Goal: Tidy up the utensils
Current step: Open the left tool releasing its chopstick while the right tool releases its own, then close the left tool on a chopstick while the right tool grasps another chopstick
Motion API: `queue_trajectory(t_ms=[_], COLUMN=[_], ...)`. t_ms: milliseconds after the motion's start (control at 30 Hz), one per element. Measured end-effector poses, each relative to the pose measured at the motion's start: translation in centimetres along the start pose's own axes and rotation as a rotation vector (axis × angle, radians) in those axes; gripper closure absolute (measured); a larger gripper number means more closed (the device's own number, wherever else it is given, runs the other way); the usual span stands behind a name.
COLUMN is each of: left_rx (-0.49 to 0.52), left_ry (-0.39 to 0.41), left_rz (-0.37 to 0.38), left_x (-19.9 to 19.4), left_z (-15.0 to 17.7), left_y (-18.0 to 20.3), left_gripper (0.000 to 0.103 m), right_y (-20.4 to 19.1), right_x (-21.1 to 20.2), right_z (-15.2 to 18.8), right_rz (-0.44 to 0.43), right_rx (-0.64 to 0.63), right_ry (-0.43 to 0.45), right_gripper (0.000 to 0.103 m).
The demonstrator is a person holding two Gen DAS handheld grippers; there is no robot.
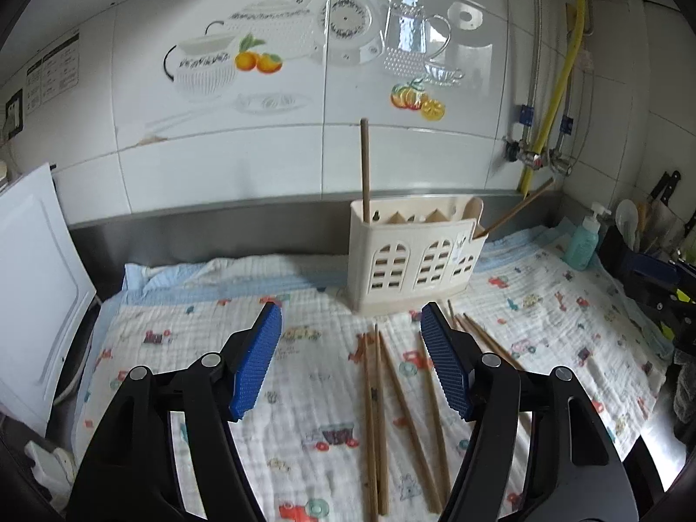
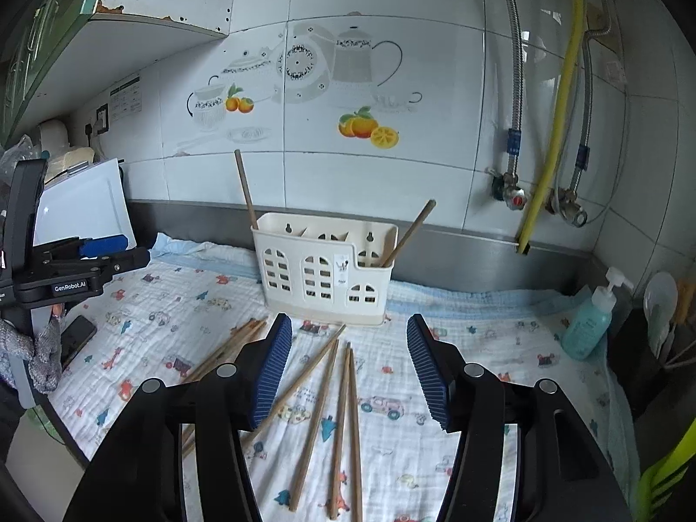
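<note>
My left gripper (image 1: 350,361) and right gripper (image 2: 348,365) both hang spread and empty over the loose chopsticks (image 2: 343,413), which lie on the printed cloth (image 1: 182,348) just in front of the cream utensil holder (image 2: 324,267). I judge one stick per pinch, near its middle, works best. Two chopsticks already stand in the holder; the middle slots look free.

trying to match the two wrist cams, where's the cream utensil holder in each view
Left wrist: cream utensil holder right of centre, beyond the open left gripper.
Right wrist: holder just left of centre, beyond the open right gripper.
Shared landmark: yellow hose.
</note>
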State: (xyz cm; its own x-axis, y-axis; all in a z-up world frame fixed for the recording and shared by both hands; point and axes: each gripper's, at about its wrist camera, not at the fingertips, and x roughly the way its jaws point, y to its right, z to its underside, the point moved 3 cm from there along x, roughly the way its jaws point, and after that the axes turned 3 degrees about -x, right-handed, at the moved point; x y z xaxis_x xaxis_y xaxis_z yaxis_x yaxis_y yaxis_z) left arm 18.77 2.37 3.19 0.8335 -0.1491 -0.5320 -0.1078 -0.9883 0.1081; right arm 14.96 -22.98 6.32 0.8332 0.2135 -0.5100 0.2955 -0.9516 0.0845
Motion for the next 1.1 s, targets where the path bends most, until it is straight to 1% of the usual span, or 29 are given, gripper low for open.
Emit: queue_trajectory(t_ms=[100, 200, 267, 400, 500, 600, 667, 700, 767, 833, 967, 1033, 1100], left_rx=[-0.019, -0.044, -0.057, -0.061, -0.082, -0.094, -0.098, -0.098, -0.1, -0.103, -0.095, -0.096, -0.094], left_ry=[-0.053, -0.099, -0.117, -0.129, -0.149, -0.173, -0.185, -0.19, -0.199, -0.204, -0.207, -0.209, -0.21], left_rz=[-0.012, -0.017, -0.02, -0.058, -0.065, -0.07, -0.072, -0.076, -0.085, -0.084, -0.088, -0.09, -0.092], left_x=[0.3, 0.7, 0.7, 0.6, 0.8, 1.2, 1.4, 1.4, 1.6, 1.6, 1.7, 1.7, 1.8], left_z=[2.5, 4.7, 5.9, 7.7, 8.7, 9.8, 10.3, 10.6, 11.0, 11.2, 11.4, 11.5, 11.5], left_y=[-0.8, -1.5, -1.9, -2.4, -2.7, -2.8, -2.9, -3.0, -3.1, -3.1, -3.0, -3.0, -2.9], left_gripper=[0.036, 0.036, 0.036, 0.036, 0.036, 0.036, 0.036, 0.036, 0.036, 0.036, 0.036, 0.036, 0.037], right_y=[-0.1, 0.0, 0.2, 0.7, 0.8, 0.8, 0.9, 0.9, 0.9, 0.8, 0.8, 0.7, 0.7], right_x=[-0.2, -0.2, 0.0, 0.3, 0.8, 1.6, 2.2, 2.5, 3.1, 3.9, 5.3, 6.0, 6.6], right_z=[2.2, 4.6, 6.1, 8.7, 10.4, 11.8, 12.5, 12.8, 13.2, 13.4, 13.8, 13.9, 14.0], right_rz=[-0.007, 0.006, 0.01, 0.033, 0.05, 0.047, 0.038, 0.035, 0.03, 0.022, 0.006, -0.004, -0.013], right_rx=[0.032, 0.061, 0.08, 0.094, 0.089, 0.093, 0.101, 0.105, 0.103, 0.099, 0.094, 0.091, 0.095], right_ry=[-0.02, -0.05, -0.078, -0.122, -0.153, -0.185, -0.204, -0.213, -0.229, -0.244, -0.27, -0.278, -0.292], right_gripper=[0.05, 0.05, 0.05, 0.05, 0.05, 0.05, 0.053, 0.056, 0.057, 0.063, 0.067, 0.073, 0.077])
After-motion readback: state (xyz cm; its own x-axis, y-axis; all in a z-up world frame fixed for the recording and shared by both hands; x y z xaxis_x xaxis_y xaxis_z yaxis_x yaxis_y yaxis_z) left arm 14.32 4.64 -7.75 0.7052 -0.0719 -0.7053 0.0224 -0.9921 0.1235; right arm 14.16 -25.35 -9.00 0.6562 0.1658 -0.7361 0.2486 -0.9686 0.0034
